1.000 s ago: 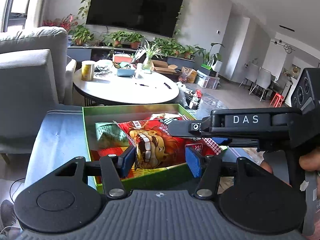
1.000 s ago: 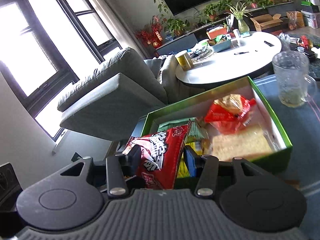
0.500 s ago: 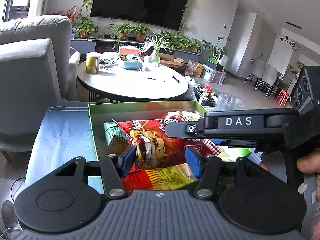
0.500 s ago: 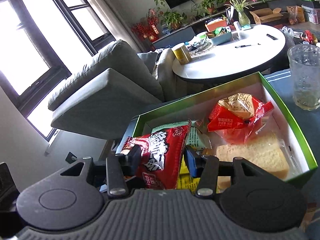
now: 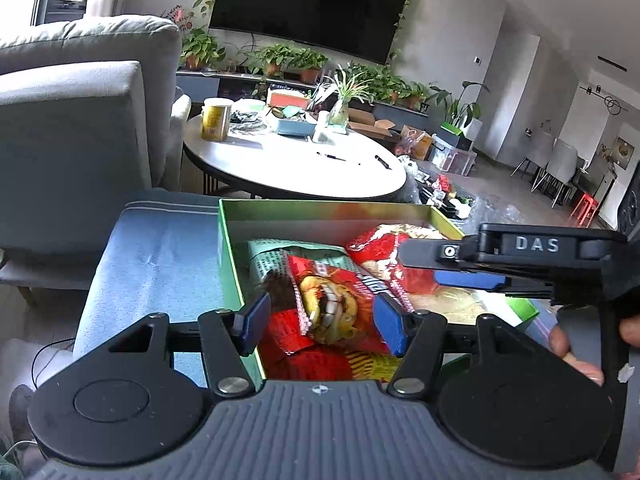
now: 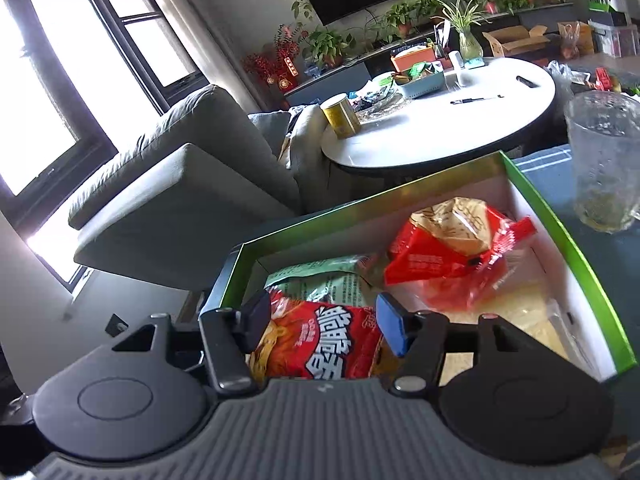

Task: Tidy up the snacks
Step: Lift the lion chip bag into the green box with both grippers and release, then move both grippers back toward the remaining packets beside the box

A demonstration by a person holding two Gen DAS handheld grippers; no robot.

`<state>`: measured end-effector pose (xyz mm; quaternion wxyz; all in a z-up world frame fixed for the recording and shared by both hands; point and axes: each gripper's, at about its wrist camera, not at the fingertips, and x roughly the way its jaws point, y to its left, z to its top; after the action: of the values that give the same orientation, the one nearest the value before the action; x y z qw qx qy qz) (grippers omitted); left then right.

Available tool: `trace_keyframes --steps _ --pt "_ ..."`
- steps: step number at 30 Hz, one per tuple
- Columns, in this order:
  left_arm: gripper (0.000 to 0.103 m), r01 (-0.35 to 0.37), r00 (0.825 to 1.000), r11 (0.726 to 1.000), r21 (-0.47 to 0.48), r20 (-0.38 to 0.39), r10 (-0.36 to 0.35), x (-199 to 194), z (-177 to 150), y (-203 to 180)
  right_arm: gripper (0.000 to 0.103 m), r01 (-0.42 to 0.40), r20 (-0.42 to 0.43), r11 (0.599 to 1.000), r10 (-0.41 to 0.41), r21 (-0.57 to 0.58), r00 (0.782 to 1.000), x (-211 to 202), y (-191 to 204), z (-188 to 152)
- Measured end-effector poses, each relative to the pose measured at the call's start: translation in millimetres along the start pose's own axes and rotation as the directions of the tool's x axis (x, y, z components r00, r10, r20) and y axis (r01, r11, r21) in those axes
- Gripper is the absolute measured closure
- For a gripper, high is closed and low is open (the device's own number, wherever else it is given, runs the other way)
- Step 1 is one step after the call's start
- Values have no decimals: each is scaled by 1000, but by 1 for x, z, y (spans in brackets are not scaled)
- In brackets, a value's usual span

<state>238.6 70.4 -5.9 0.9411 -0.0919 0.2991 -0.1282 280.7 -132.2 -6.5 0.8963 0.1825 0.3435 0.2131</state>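
Note:
A green box (image 5: 230,248) (image 6: 572,240) holds several snack packs. A red snack bag (image 5: 332,304) (image 6: 324,340) lies on top of them near its front. My left gripper (image 5: 320,320) hovers open over the bag, fingers either side of it. My right gripper (image 6: 324,322) is open, its blue pads spread wider than the bag below it; it shows from the side in the left wrist view (image 5: 460,276). A pale green pack (image 6: 320,284), a red pack with a beige front (image 6: 452,248) and a clear bread pack (image 6: 524,312) lie further in.
The box sits on a blue cloth surface (image 5: 152,264). A glass cup (image 6: 604,168) stands right of the box. A white round table (image 5: 296,164) with a yellow tin (image 5: 216,118) lies beyond. A grey sofa (image 5: 72,132) stands to the left.
My right gripper opened and let go of the red snack bag, which now lies in the box. Both grippers moved closer over the box.

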Motion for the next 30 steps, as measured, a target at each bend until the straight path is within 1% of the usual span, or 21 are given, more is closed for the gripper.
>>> trace_keyframes --steps 5,12,16,20,23,25,28,30 --pt "45 3 1000 1000 22 13 -3 -14 -3 -9 44 -24 6 999 24 -25 1000 -23 5 -3" --pt "43 -31 999 999 11 33 30 -42 -12 -10 44 -17 42 998 19 -53 999 -60 1 -11" --pt "39 -55 998 998 -11 36 55 -57 -23 -3 43 28 74 999 -25 -42 997 -84 -16 -15" --pt "38 -107 994 994 -31 -1 107 -57 -44 9 43 110 88 993 -112 33 990 -105 -49 -23" --pt "38 -135 990 989 -56 -57 132 -46 -60 16 42 191 45 975 -197 115 979 -104 -77 -35" --pt "38 -142 986 988 -60 -92 136 -38 -68 16 42 224 1 963 -227 153 974 -95 -90 -45" --pt "38 -113 985 992 -60 -136 104 -28 -77 11 42 229 -69 953 -219 201 973 -80 -100 -63" --pt "37 -120 985 992 -36 -129 115 -27 -81 3 42 216 -107 952 -197 218 975 -70 -98 -73"
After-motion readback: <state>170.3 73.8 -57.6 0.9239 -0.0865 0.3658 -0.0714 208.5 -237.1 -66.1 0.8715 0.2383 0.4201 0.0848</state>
